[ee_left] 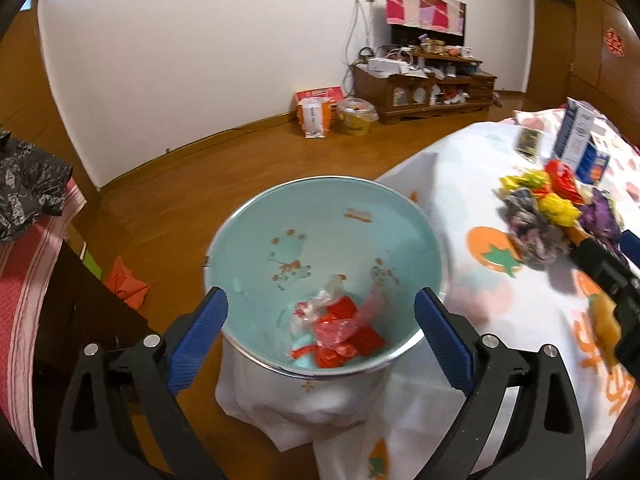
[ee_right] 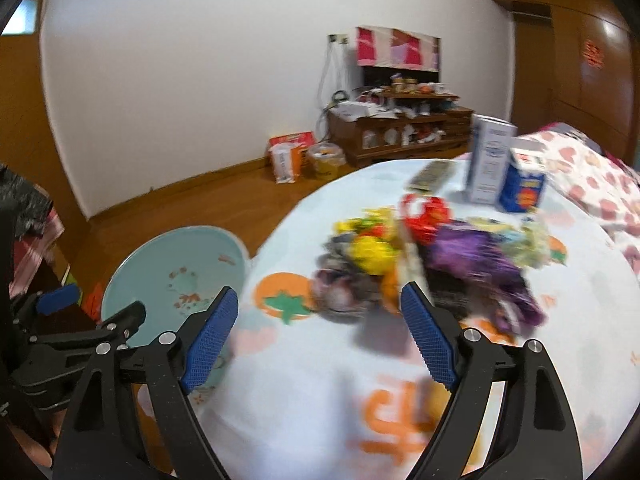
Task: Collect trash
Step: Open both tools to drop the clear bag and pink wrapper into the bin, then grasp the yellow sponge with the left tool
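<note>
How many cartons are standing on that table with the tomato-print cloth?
2. A tall white carton stands at the far side of the table, behind the pile of wrappers. A shorter blue carton stands right beside it, on its right. Others could be hidden out of frame.

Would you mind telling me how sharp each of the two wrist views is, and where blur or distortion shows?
Left wrist view: the bin and the red wrappers in it read fairly sharp, while the wrapper pile at right is smeared. Right wrist view: motion blur softens the wrapper pile and the tablecloth; the open right tool stays crisp. Both views bend the walls, fisheye-style.
</note>
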`<action>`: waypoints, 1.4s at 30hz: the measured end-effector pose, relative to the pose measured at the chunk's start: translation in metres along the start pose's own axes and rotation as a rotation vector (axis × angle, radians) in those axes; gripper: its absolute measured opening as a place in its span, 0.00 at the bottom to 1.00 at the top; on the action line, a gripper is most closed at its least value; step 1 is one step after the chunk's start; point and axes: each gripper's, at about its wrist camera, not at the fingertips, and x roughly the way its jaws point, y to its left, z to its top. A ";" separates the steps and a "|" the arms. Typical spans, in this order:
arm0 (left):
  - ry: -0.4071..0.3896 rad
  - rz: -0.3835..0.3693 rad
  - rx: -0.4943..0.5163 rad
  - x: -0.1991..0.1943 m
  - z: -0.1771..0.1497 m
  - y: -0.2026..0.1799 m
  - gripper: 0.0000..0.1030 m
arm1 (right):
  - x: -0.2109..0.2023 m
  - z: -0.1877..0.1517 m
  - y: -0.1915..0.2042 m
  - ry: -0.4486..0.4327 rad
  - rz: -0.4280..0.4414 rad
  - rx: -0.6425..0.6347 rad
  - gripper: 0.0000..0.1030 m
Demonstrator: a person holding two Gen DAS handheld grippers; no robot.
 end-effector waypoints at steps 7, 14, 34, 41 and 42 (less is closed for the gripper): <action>-0.009 -0.051 0.056 -0.013 -0.005 -0.038 0.91 | -0.030 -0.010 -0.059 -0.034 -0.105 0.109 0.80; 0.003 -0.116 0.098 -0.019 -0.012 -0.074 0.91 | -0.047 -0.026 -0.101 -0.030 -0.200 0.160 0.80; -0.006 -0.312 0.222 -0.047 -0.020 -0.177 0.87 | -0.073 -0.061 -0.168 -0.007 -0.335 0.247 0.66; 0.046 -0.378 0.260 -0.042 -0.026 -0.220 0.79 | -0.078 -0.070 -0.186 0.007 -0.349 0.275 0.65; 0.057 -0.380 0.268 -0.040 -0.029 -0.226 0.78 | -0.079 -0.071 -0.189 0.008 -0.351 0.280 0.65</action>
